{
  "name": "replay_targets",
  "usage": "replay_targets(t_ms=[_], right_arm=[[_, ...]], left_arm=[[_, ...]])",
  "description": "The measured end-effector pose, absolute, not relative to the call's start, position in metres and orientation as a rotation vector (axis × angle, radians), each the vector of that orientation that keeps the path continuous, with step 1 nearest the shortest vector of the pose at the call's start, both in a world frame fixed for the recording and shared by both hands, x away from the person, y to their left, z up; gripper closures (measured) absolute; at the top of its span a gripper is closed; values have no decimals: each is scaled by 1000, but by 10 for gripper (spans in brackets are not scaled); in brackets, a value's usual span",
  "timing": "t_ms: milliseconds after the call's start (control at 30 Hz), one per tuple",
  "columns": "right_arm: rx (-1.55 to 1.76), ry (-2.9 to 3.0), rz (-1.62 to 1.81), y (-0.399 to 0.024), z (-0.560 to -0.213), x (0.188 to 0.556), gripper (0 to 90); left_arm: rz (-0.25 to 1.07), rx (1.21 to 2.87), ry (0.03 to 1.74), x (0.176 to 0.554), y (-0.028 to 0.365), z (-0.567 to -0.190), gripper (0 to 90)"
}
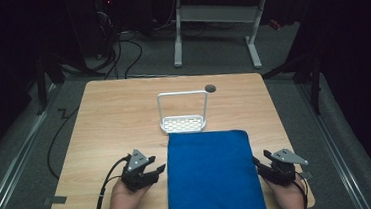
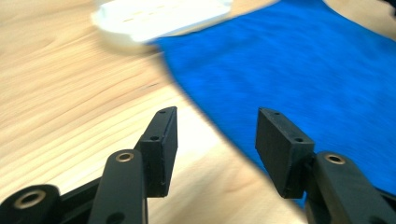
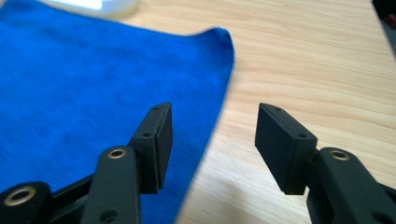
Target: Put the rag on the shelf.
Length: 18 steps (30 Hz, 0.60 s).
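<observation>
Blue cloth (image 1: 211, 173): spread flat on the near half of my wooden table (image 1: 114, 120), its near edge at the table's front edge, lying between my two grippers.
White rack (image 1: 183, 115): stands upright just beyond the cloth's far edge, a slotted base with a tall wire handle over it; whether the base touches the cloth I cannot tell.
Left gripper (image 1: 157, 169): in my left hand (image 1: 123, 202), just beside the cloth's left edge, tips pointing toward the cloth; jaws spread apart with nothing between them. In the left gripper view the cloth's edge runs across the gap between my jaws, with the rack's base blurred at the top.
Right gripper (image 1: 256, 162): in my right hand (image 1: 288, 196), at the cloth's right edge, near the front right corner of the table; jaws spread wide, holding nothing. In the right gripper view the cloth's edge passes under the gap, bare wood to the right.
Dark round hole (image 1: 210, 88): in the tabletop, beyond the rack near the far edge.
</observation>
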State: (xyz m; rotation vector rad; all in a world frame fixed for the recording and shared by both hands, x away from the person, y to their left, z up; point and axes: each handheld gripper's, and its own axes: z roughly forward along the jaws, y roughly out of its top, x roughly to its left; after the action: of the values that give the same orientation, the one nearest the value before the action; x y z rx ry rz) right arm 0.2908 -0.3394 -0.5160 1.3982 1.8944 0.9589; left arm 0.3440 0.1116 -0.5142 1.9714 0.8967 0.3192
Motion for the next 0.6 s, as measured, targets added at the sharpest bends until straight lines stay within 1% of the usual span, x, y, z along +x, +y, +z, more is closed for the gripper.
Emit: replay_targets(t_ms=[33,133,233,433,467,500,533,567,600], right_arm=[[1409,1897,962,-341,-518,291,484],[1414,1907,957,-342,-520,290,484],[1408,1907,964,-340,-519,290,491],[1372,1926,980,-335,-516,291,507],[1364,1941,976,-334,-516,291,548],[1364,1945,981,-333,-516,290,571],[1364,1945,981,-333,-516,290,571],[1357,1949,988,-333,-516,290,601],[1355,1972,1010,-331,-515,290,728]], left_arm=[[290,1950,944,348,116,-518,496],[272,1954,956,348,116,-521,492],[282,1984,934,345,108,-523,481],[257,1997,891,342,93,-522,519],[256,2004,884,342,90,-523,534],[241,2019,867,341,84,-524,549],[241,2019,867,341,84,-524,577],[237,2028,855,340,80,-524,577],[219,2054,821,338,74,-524,667]])
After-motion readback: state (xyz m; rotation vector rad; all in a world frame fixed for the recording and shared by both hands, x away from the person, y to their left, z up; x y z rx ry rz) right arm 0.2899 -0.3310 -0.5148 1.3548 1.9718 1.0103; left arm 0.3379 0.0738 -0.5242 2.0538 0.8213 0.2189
